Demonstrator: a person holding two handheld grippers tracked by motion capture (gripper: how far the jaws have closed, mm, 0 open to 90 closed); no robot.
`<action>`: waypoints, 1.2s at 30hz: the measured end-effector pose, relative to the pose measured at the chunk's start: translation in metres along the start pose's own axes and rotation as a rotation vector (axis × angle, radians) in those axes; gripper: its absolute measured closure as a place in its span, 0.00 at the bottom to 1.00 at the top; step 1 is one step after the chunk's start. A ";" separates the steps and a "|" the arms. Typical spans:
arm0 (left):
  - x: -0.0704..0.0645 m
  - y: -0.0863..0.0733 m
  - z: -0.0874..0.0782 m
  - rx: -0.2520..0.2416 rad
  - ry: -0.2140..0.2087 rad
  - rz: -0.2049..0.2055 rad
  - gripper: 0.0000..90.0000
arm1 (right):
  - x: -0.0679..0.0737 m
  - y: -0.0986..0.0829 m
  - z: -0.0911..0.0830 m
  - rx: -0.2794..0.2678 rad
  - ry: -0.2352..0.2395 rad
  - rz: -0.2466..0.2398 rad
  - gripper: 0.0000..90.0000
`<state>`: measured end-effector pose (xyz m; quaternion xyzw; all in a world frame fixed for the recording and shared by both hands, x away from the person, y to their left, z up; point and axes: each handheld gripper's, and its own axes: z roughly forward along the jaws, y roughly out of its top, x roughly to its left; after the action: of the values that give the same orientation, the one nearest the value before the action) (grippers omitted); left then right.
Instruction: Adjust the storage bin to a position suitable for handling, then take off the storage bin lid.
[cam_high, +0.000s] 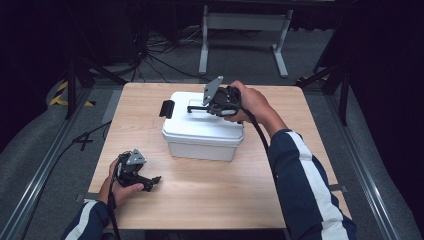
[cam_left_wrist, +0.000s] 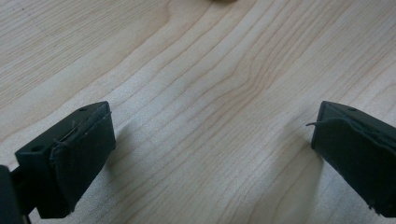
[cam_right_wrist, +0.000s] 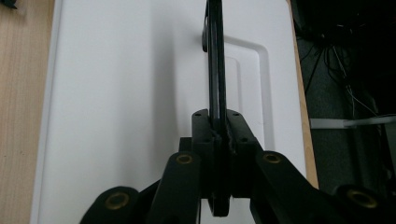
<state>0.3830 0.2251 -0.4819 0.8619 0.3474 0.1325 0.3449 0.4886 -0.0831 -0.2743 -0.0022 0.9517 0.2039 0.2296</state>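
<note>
1. Far left, near the front edge of the wooden surface (cam_high: 200, 200), the left gripper (cam_high: 152, 182) rests low in the person's left hand (cam_high: 120, 190), pointing toward the right.
2. In the left gripper view its jaws stand wide apart, a broad stretch of bare wood grain between them. They hold nothing, and the pads (cam_left_wrist: 79, 163) sit just over the surface.
3. Moving right, the white box (cam_high: 202, 137) sits around the middle of the surface, a bit toward the far side, lid (cam_high: 200, 117) on.
4. A black latch (cam_high: 167, 108) sticks out at the box's left end.
5. On top of the lid, the black handle (cam_right_wrist: 215, 60) is raised off the lid, seen edge-on as a thin dark bar in the right gripper view.
6. The right gripper (cam_high: 192, 108) is over the lid, held by the right hand (cam_high: 252, 102), reaching in from the right side of the box toward its left.
7. Its jaws are squeezed tight on the handle, one pad on each side of the thin bar, no gap showing.
8. Well apart, these two: the left gripper sits down by the near left corner, clear of the box.
</note>
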 end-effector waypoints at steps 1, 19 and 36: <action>0.000 0.000 0.000 0.000 0.000 -0.002 0.00 | -0.001 -0.001 -0.001 -0.006 -0.004 0.001 0.94; -0.001 0.000 0.000 -0.001 0.000 -0.006 0.00 | 0.000 -0.010 -0.037 -0.055 -0.052 -0.007 0.94; -0.001 -0.001 -0.001 0.005 -0.004 -0.006 0.00 | 0.013 -0.059 -0.081 -0.060 -0.111 0.062 0.94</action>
<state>0.3815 0.2255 -0.4816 0.8618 0.3499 0.1290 0.3438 0.4470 -0.1675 -0.2369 0.0318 0.9305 0.2392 0.2755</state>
